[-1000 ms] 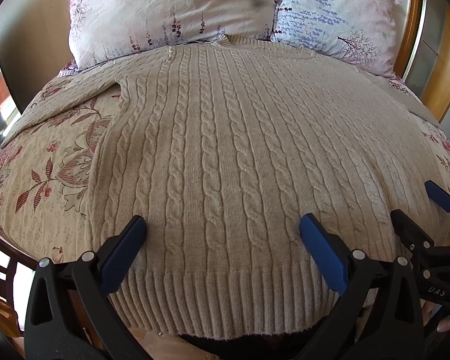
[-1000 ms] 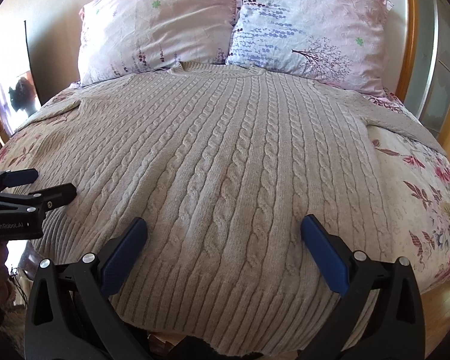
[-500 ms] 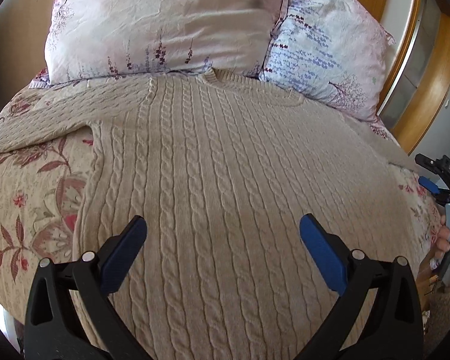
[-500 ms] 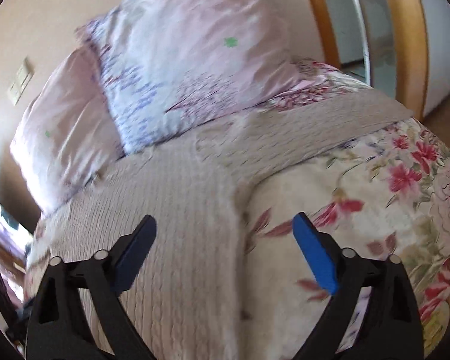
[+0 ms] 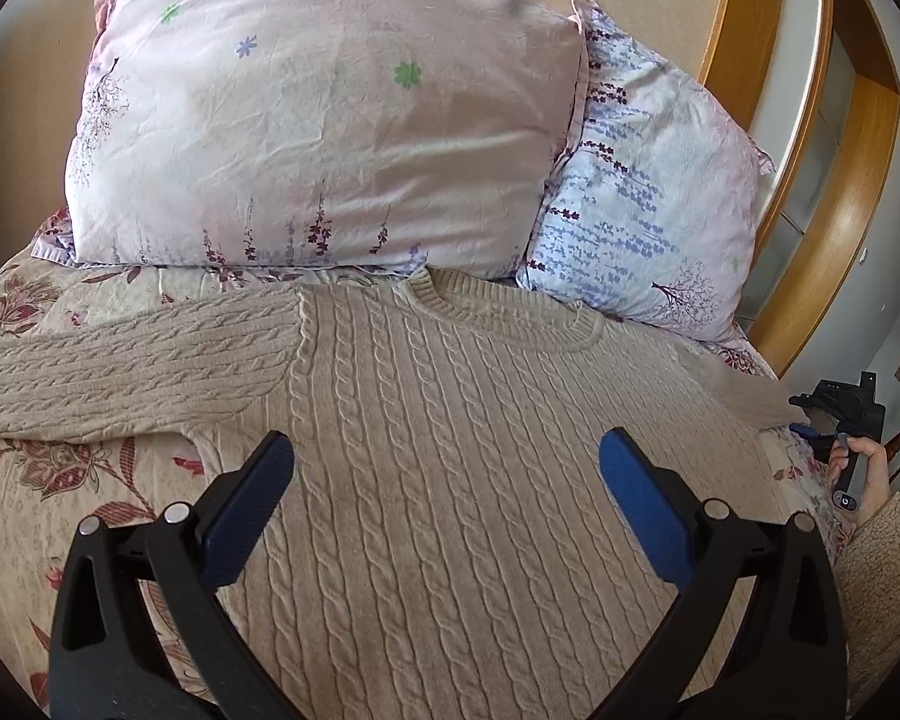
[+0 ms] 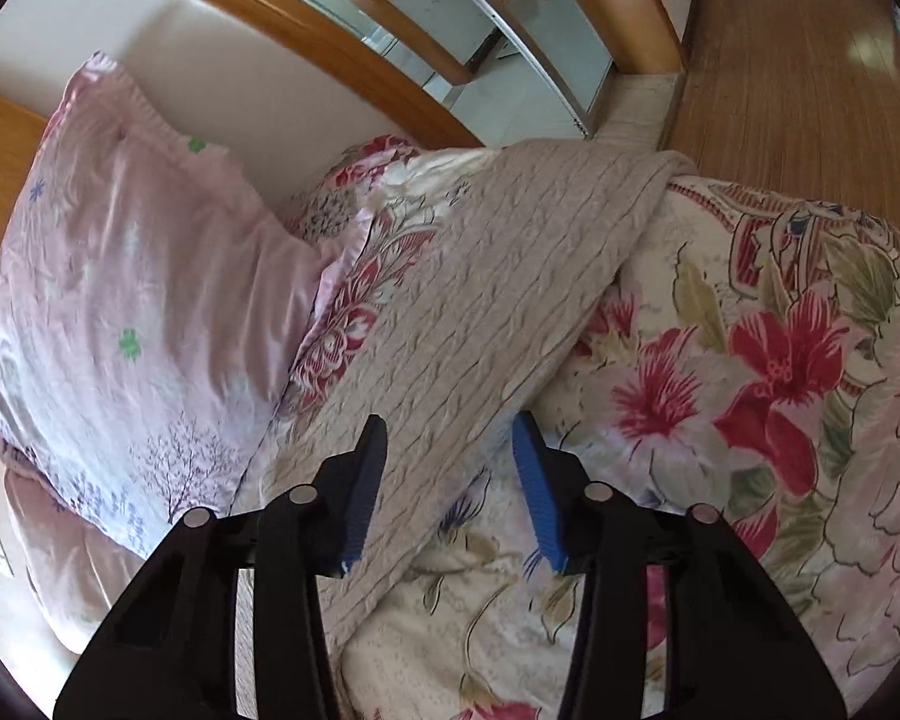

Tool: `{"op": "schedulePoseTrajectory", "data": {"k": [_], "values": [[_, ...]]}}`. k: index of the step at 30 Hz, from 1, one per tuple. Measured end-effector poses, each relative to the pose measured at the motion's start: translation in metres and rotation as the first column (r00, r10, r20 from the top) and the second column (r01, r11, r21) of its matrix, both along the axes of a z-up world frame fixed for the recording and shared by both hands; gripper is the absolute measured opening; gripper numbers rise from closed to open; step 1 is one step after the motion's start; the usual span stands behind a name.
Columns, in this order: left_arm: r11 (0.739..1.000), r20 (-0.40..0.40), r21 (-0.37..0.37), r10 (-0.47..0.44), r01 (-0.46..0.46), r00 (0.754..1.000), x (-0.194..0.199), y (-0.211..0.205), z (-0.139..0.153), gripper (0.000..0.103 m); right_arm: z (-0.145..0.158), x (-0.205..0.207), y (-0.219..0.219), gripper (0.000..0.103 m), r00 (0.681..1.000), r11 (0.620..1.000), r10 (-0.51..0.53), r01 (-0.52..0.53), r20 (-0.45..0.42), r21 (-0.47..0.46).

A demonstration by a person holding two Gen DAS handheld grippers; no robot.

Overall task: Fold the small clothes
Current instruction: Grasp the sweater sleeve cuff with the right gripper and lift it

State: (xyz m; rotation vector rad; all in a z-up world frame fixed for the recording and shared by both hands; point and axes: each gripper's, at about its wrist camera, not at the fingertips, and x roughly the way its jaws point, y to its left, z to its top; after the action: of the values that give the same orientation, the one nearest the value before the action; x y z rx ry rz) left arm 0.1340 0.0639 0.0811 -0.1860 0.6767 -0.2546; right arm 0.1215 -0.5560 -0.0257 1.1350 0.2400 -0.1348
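The cable-knit sweater (image 5: 480,480) lies flat and face up on the bed (image 5: 60,480), its collar just below the two pillows (image 5: 330,120), both sleeves spread outward. The step in hand looks like the first fold: taking the sweater's sleeve (image 6: 480,312) that runs toward the bed's edge. The right gripper (image 6: 450,480) has just been closing; its fingers straddle that sleeve with a gap at each side, not yet pressing it. The left gripper (image 5: 444,498) hovers over the sweater's chest, fingers wide apart and empty. Next, the right fingers likely need to pinch the sleeve and carry it across the chest.
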Motion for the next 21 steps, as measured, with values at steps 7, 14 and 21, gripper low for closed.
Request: {"op": "schedulePoseTrajectory", "data": {"k": [7, 14, 21], "values": [[0.997, -0.045, -0.075, 0.009, -0.012, 0.999, 0.024, 0.014, -0.013, 0.101, -0.003, 0.006, -0.014, 0.016, 0.998, 0.998, -0.055, 0.055, 0.001, -0.018], [0.985, -0.077, -0.175, -0.006, -0.008, 0.997, 0.039, 0.025, -0.032, 0.101, 0.028, 0.0, 0.004, 0.009, 0.995, 0.979, -0.083, 0.091, 0.049, -0.182], [0.978, -0.082, -0.209, 0.001, -0.018, 0.997, 0.044, 0.029, -0.038, 0.101, 0.099, -0.014, 0.107, 0.009, 0.958, 0.886, 0.176, -0.053, 0.228, -0.461]]}}
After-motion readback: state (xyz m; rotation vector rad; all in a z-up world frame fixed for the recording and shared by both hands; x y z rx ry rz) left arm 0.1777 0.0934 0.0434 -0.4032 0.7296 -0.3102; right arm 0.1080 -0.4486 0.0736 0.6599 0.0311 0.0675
